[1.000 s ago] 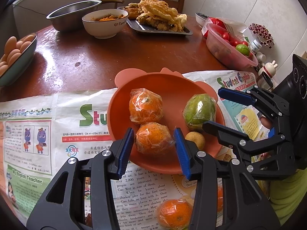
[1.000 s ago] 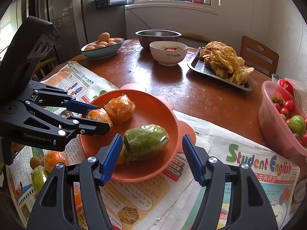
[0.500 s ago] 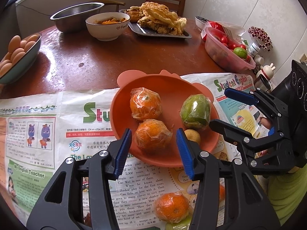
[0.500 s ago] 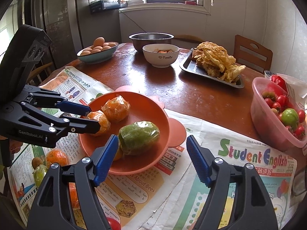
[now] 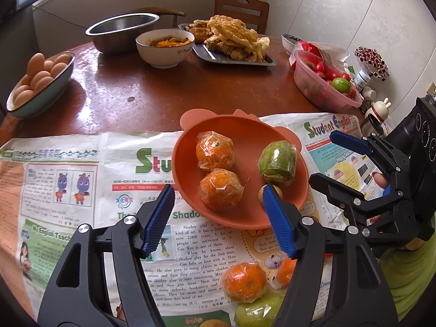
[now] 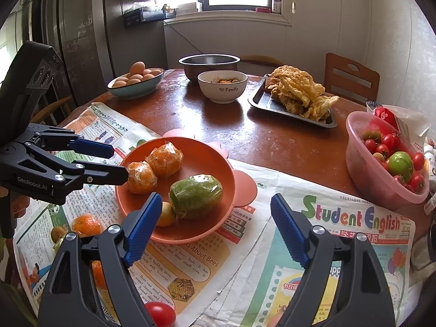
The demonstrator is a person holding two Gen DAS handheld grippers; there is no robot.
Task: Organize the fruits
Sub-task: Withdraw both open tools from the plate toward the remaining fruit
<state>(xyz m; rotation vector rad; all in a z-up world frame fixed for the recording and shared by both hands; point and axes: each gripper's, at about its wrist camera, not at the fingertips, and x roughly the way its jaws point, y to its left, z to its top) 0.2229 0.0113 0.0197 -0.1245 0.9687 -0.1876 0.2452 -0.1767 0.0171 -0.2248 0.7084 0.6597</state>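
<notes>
Blue ribbed fingers (image 5: 160, 218) of the left gripper (image 5: 218, 218) have just been spreading and now stand fairly wide with nothing between them, poised over the near rim of the round terracotta-orange plate with little ears (image 5: 275, 133). Closest to the person, loose fruit lies on the colourful English-lesson newspaper (image 5: 81, 185): a film-wrapped orange mandarin (image 5: 245, 280), a pale green fruit (image 5: 256, 313) touching it below, and another orange one half hidden behind the left gripper's frame. A smooth red tomato (image 6: 160, 314) shows at the bottom of the right wrist view.

The right gripper (image 6: 215, 226) has likewise just been widening and is empty, its fingers straddling the newspaper just right of the plate.

On the plate sit two wrapped mandarins (image 5: 219, 189) touching each other, a wrapped green oblong fruit (image 5: 276, 163), and a small brownish-yellow round fruit (image 5: 275, 190) at its near edge.

My reading is that both hands have let go and the next job is collecting the loose pieces. To do it well I would draw the left gripper back toward the near mandarin, come down from above, and close on the fruit's widest part, gently, since the film looks slippery. Free space on the plate is at the far side.

Beyond, on the reddish-brown wooden table (image 5: 163, 87), a pink plastic tub of tomatoes (image 6: 387, 158) and other dishes stand well apart.
</notes>
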